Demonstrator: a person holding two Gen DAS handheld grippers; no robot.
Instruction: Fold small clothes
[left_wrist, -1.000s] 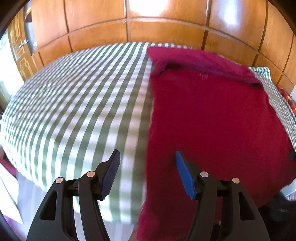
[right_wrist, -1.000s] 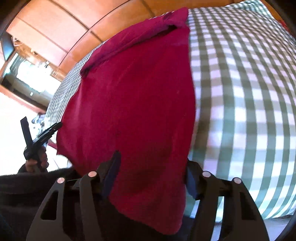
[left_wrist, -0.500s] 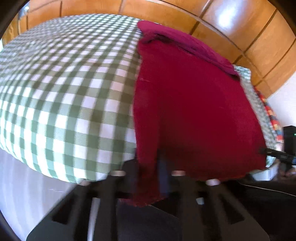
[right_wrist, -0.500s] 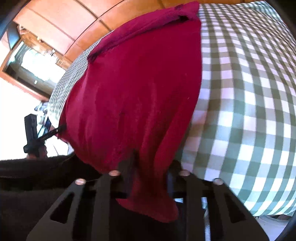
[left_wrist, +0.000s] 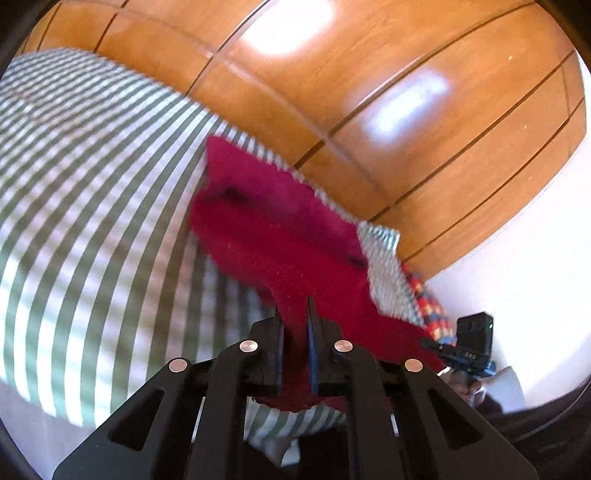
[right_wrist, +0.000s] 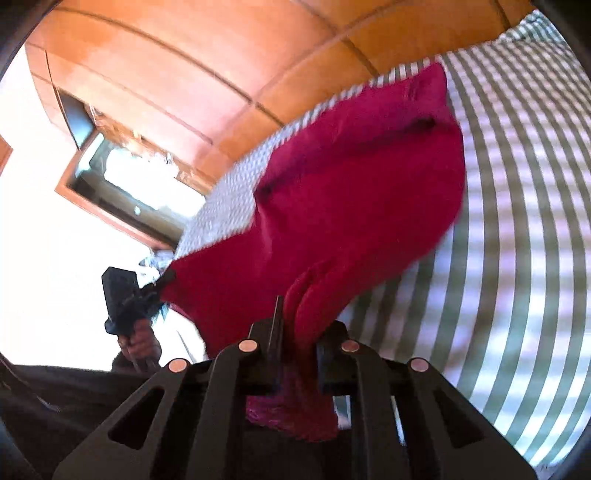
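Crimson cloth (left_wrist: 280, 236) lay on the green-and-white checked bed (left_wrist: 92, 206), its far edge near the wooden panelled wall (left_wrist: 369, 92) in the upper part of the left wrist view, while its near edge was drawn up off the cover toward the bottom centre. The left claw (left_wrist: 294, 325) pinched one near corner of that cloth; its jaws had just been closing, and the red fabric was squeezed between the black pad and the blue one, with a frayed bit hanging below them. At the right edge of the same view, the right claw (left_wrist: 443, 347) gripped the other near corner, with a black camera block above it.

In the right wrist view the cloth (right_wrist: 362, 192) rose from the bed (right_wrist: 517, 221) in a bunched fold down to the bottom centre, where the right claw (right_wrist: 299, 321) was pressed together on it, jaws likewise having just closed onto fabric. At the left of that view a hand (right_wrist: 138, 339) held the left claw (right_wrist: 162, 284) clamped on the cloth's far corner, in front of a bright window (right_wrist: 140, 177). Both views were blurred.
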